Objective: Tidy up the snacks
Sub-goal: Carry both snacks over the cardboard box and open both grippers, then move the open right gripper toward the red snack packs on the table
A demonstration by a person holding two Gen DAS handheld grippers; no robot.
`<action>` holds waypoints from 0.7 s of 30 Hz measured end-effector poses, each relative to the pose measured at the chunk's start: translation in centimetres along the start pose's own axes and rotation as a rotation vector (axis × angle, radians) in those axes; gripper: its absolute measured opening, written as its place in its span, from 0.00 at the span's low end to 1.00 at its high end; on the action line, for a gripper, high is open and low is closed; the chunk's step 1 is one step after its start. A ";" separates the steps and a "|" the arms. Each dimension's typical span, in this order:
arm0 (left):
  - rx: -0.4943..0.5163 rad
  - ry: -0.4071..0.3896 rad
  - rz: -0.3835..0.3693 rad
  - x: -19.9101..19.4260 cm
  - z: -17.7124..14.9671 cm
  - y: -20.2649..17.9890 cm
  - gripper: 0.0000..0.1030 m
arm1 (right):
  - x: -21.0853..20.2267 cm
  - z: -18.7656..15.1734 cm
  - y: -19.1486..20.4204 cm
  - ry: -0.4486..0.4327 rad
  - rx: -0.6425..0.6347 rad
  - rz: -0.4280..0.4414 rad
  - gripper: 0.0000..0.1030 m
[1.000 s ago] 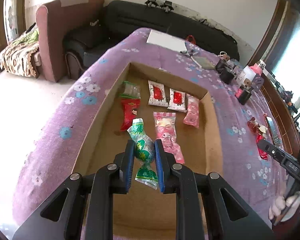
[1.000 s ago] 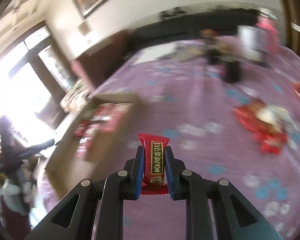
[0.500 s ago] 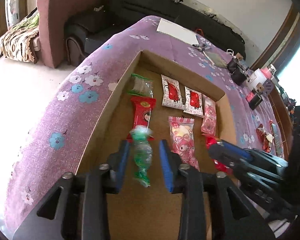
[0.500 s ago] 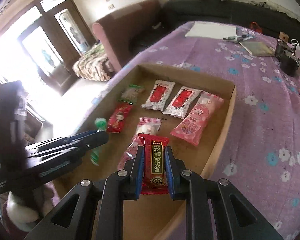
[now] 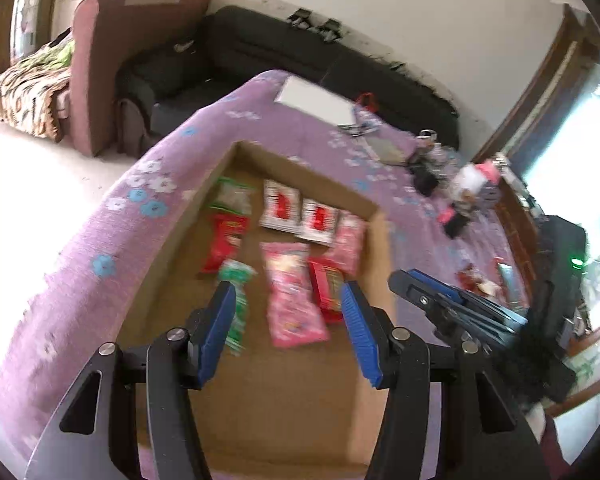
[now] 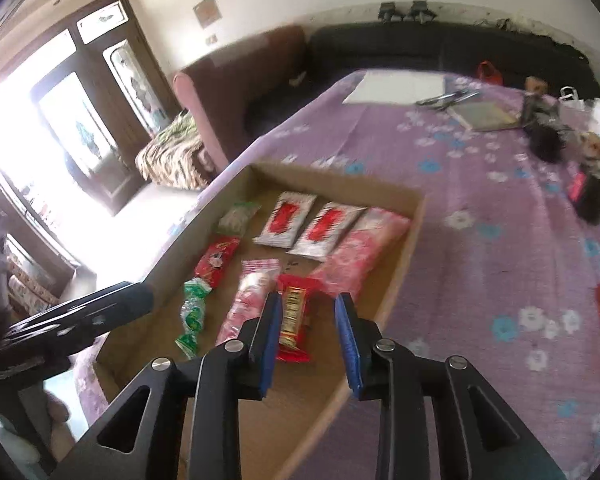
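Blue pads on both grippers, and both sets of jaws stand wide apart with nothing between them. The left gripper point(image 5: 288, 320) hangs over the near end of the cardboard tray point(image 5: 382, 240), and the green candy wrapper point(image 5: 236, 300) lies on the tray floor just beside its left pad. The right gripper point(image 6: 308, 332) is over the tray's near right part, with the red snack bar point(image 6: 292, 320) flat on the floor by its left pad, not gripped.

Going deeper into the tray: a pink packet point(image 5: 292, 292) sits between the green wrapper and the red bar, a red pouch point(image 5: 225, 242) lies just past the green one, then another pink packet point(image 6: 356, 248) along the right wall. At the far end there's a clear green-edged bag point(image 6: 238, 218) and two white-and-red sachets point(image 6: 308, 226) side by side.

The tray sits on a purple flowered cloth point(image 6: 480, 280). Beyond the tray there's white paper point(image 6: 396, 86), a notebook point(image 6: 482, 114) and some blurry clutter, then a black sofa point(image 6: 440, 50).
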State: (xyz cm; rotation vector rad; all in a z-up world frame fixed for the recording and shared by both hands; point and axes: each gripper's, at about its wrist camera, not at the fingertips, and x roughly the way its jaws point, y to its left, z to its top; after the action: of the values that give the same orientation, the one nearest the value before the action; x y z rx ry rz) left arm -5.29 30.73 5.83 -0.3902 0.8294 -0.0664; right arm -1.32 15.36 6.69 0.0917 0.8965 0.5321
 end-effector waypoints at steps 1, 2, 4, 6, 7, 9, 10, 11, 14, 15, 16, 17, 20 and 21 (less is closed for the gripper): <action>0.006 -0.007 -0.020 -0.4 -0.6 -1.0 0.61 | -0.6 -0.1 -0.8 -0.006 0.011 -0.005 0.28; 0.010 -0.009 -0.031 -0.6 -0.9 -1.5 0.65 | -1.4 -0.3 -2.1 -0.014 0.029 -0.014 0.28; 0.031 -0.001 -0.069 -0.9 -2.0 -3.2 0.65 | -2.7 -0.7 -4.9 -0.025 0.064 -0.043 0.28; 0.051 0.013 -0.098 -0.9 -2.9 -4.6 0.65 | -4.0 -0.8 -8.7 -0.030 0.102 -0.112 0.28; 0.061 0.020 -0.107 -0.8 -3.3 -5.3 0.65 | -4.4 -0.7 -10.3 -0.031 0.119 -0.145 0.28; 0.080 0.038 -0.129 -0.4 -4.1 -6.6 0.65 | -5.5 -0.4 -15.1 -0.038 0.188 -0.226 0.28; 0.086 0.046 -0.136 -0.3 -4.4 -7.0 0.65 | -6.0 -0.2 -17.1 -0.044 0.219 -0.267 0.29; 0.093 0.058 -0.145 -0.1 -4.7 -7.5 0.65 | -6.6 0.0 -19.5 -0.055 0.250 -0.322 0.29; 0.107 0.080 -0.143 0.7 -5.2 -8.7 0.65 | -6.7 0.6 -24.2 -0.037 0.283 -0.435 0.31; 0.110 0.088 -0.140 0.9 -5.3 -9.0 0.65 | -6.3 0.9 -25.7 -0.022 0.297 -0.453 0.31; 0.110 0.094 -0.139 1.1 -5.4 -9.1 0.65 | -5.9 1.0 -26.7 -0.010 0.311 -0.454 0.31; 0.110 0.099 -0.136 1.2 -5.5 -9.2 0.65 | -5.3 1.1 -27.8 0.005 0.334 -0.451 0.31; 0.112 0.102 -0.125 1.1 -5.8 -9.3 0.65 | -3.5 1.1 -29.0 0.048 0.368 -0.393 0.28; 0.113 0.103 -0.121 1.1 -5.9 -9.3 0.65 | -3.3 1.0 -28.7 0.049 0.362 -0.367 0.27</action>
State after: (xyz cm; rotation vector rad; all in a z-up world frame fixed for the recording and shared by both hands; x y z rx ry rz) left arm -7.97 20.04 4.85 -0.3322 0.8988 -0.2463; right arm 9.32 -10.95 1.30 0.2376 1.0230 0.0274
